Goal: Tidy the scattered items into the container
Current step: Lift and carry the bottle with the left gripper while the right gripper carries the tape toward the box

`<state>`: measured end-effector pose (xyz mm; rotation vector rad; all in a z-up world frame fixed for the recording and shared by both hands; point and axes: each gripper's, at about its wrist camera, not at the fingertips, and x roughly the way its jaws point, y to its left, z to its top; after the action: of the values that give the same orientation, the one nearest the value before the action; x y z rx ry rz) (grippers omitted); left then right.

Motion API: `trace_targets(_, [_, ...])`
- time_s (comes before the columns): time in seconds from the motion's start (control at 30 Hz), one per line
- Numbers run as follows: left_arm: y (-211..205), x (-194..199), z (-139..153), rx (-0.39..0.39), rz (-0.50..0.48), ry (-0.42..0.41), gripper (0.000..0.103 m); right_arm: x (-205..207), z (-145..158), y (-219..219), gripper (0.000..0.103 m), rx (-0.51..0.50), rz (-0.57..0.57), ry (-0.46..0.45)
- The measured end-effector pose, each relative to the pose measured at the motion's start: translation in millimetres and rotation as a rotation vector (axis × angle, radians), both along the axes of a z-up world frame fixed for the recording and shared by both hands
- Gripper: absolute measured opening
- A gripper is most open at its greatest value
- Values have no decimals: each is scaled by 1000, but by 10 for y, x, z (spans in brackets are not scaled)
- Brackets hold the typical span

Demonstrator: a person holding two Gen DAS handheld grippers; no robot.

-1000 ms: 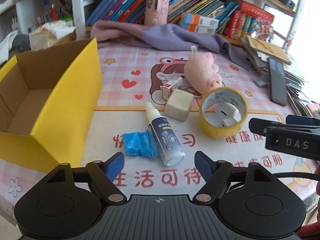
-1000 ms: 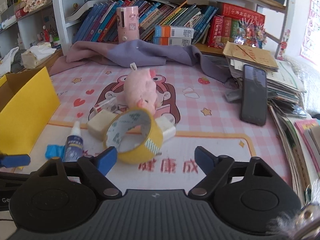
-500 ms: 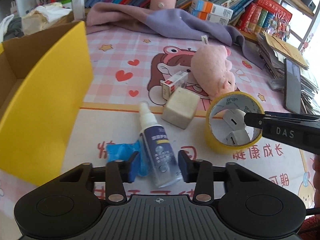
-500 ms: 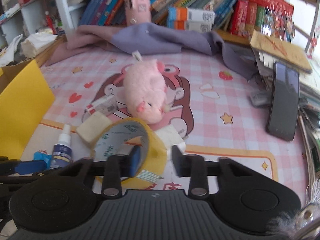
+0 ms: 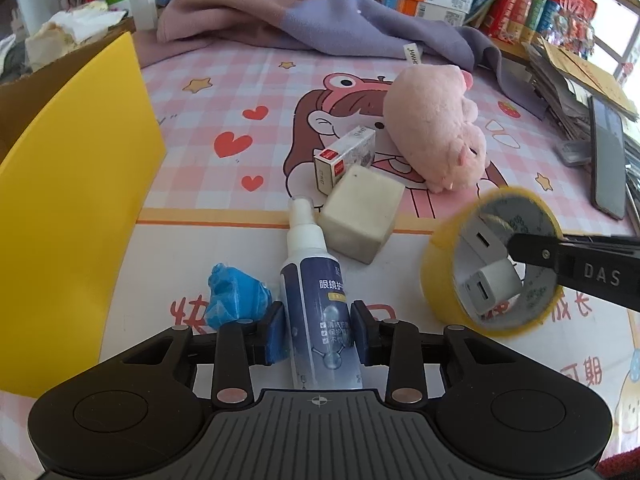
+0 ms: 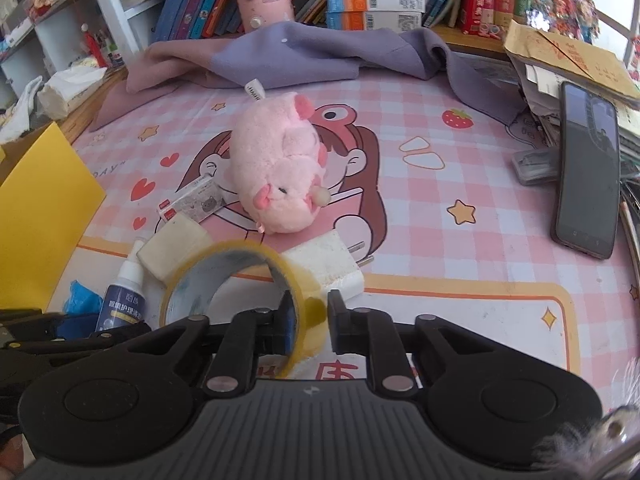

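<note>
A: Left wrist view. Left gripper (image 5: 319, 334) has its jaws closing; the spray bottle (image 5: 318, 304) lies between them, blue pads against both sides of its body, white nozzle pointing far. Logged as clamped on the bottle.

B: Neighbours?

A: Crumpled blue wrapper (image 5: 236, 302) just left of the bottle, touching the left pad. Beige foam cube (image 5: 362, 216) just beyond, to the right of the nozzle. Small red-and-white carton (image 5: 346, 158) behind the cube, pink plush pig (image 5: 436, 132) to its right. Yellow cardboard box (image 5: 76, 216) stands at far left, open-topped. The right gripper (image 5: 528, 249) enters from the right, one finger inside the yellow tape roll (image 5: 492, 264); a white charger (image 5: 490, 284) shows through the ring.

B: Right wrist view?

A: Right gripper (image 6: 309, 318) is clamped together on the tape roll's (image 6: 240, 280) wall, one pad inside the ring, one outside. The roll is tilted. Charger (image 6: 328, 266) sits just behind it, prongs to the right. Spray bottle (image 6: 122, 304) at near left. A black phone (image 6: 586, 168) leans at far right.
</note>
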<state>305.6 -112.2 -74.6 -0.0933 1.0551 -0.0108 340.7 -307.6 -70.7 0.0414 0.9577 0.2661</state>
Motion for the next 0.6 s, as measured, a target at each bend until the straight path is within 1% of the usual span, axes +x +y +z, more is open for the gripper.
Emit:
trace_targets(0.2, [94,-118,129,-51,58,-42,31,-50,92,-61,7,74,7,-25])
trace_targets(0.4, [213,-223,303,-95,112,-92,31,-106,187,-60,7,93,22,-48])
trace_targets(0.6, [255,-294,398,-123,117,-121,31,-166,236,-98,8,106,4,-64])
